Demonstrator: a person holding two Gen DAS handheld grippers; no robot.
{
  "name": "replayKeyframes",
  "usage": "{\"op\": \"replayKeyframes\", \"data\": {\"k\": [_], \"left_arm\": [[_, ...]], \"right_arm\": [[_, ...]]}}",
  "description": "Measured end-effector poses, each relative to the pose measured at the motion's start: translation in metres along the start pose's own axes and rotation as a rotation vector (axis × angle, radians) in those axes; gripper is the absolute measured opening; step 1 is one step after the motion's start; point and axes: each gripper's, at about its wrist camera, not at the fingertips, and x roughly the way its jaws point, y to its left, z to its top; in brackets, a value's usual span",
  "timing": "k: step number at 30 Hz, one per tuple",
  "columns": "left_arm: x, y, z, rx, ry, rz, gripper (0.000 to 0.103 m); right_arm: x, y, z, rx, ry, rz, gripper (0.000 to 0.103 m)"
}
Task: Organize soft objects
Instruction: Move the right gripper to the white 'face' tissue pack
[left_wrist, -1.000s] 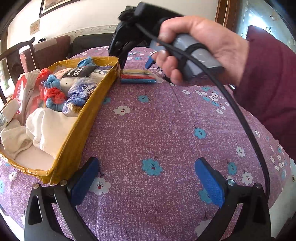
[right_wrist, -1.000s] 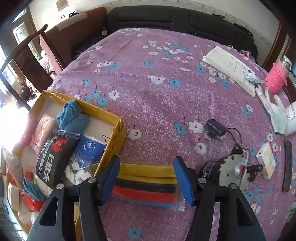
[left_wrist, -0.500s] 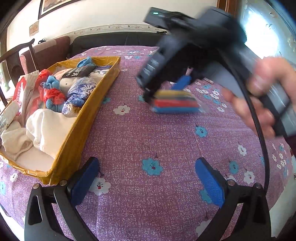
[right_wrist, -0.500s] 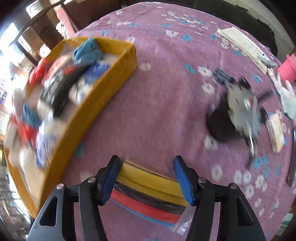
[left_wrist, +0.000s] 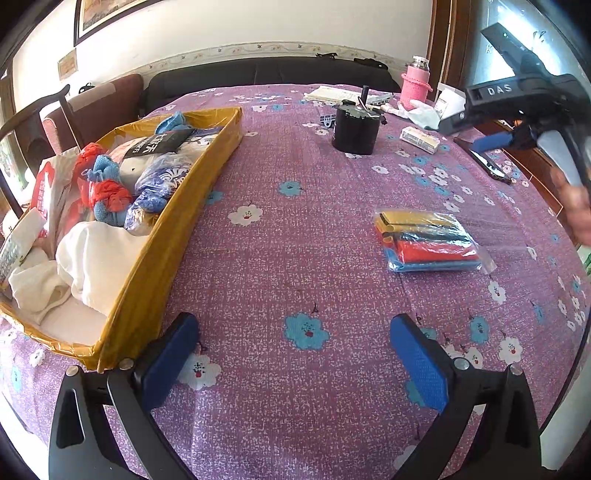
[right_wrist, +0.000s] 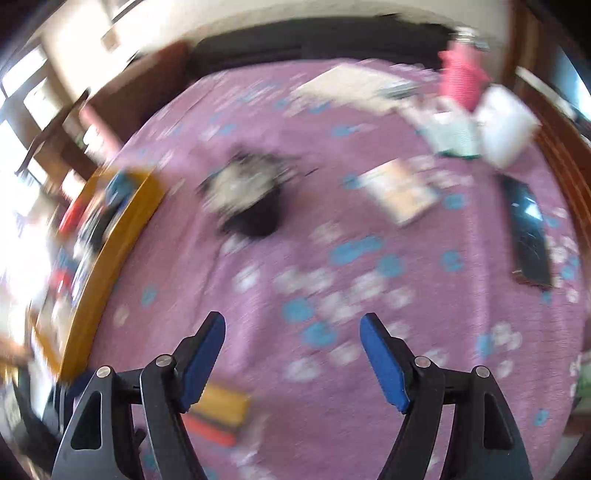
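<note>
A clear bag of folded yellow, black, red and blue cloths (left_wrist: 428, 236) lies flat on the purple flowered tablecloth, right of the yellow cardboard box (left_wrist: 177, 229) that holds socks, white cloths and packets. My left gripper (left_wrist: 295, 354) hovers open over bare cloth near the box's front corner. My right gripper (right_wrist: 291, 343) is lifted away to the right with its jaws opening and nothing between them; the bag (right_wrist: 218, 410) shows blurred below its left finger. In the left wrist view the right gripper (left_wrist: 495, 140) is at the far right, held by a hand.
A black motor (left_wrist: 354, 129) stands at the table's far middle. Beyond it lie papers (left_wrist: 332, 94), a pink bottle (left_wrist: 415, 88), a white glove (left_wrist: 421, 112) and a small box (left_wrist: 421, 138). A dark phone (right_wrist: 530, 232) lies near the right edge. Chairs and a sofa surround the table.
The right gripper carried the cloth bag from beside the box toward the near right of the table, let it go there, and pulled away to the right. The left gripper stayed put.
</note>
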Motion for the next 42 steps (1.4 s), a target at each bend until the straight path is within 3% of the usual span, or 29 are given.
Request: {"op": "replayKeyframes", "data": {"k": [3,10,17,18,22,25,31,33,34,39,42], "left_arm": [[0.000,-0.001,0.000,0.000,0.002,0.008,0.103],[0.002,-0.003,0.000,0.008,0.013,0.026,0.103],[0.004,-0.003,0.002,0.012,0.019,0.038,0.103],[0.004,-0.003,0.002,0.012,0.019,0.038,0.103],[0.004,-0.004,0.002,0.012,0.020,0.038,0.103],[0.004,-0.004,0.002,0.012,0.019,0.037,0.103],[0.004,-0.004,0.002,0.012,0.019,0.037,0.103],[0.004,-0.004,0.002,0.015,0.020,0.037,0.103],[0.004,-0.004,0.001,0.021,0.022,0.035,0.103],[0.002,-0.004,0.003,0.096,0.092,-0.029,0.103],[-0.011,-0.001,0.008,0.070,0.096,-0.107,0.103]], "right_arm": [[0.013,-0.018,0.033,-0.007,-0.051,-0.073,0.082],[0.073,-0.030,0.081,-0.056,0.000,-0.191,0.083],[0.125,-0.041,0.101,0.005,0.101,-0.125,0.085],[0.126,-0.040,0.099,0.006,0.098,-0.135,0.086],[0.115,-0.039,0.086,0.003,0.079,-0.169,0.068],[0.101,-0.045,0.065,0.023,0.093,-0.174,0.065],[0.057,-0.058,-0.008,0.040,0.115,-0.148,0.067],[0.043,-0.060,-0.032,0.026,0.128,-0.137,0.070],[0.038,-0.059,-0.042,0.016,0.137,-0.128,0.077],[0.016,-0.061,-0.067,0.022,0.101,-0.068,0.083],[0.006,-0.069,-0.072,0.059,0.059,-0.051,0.084]]}}
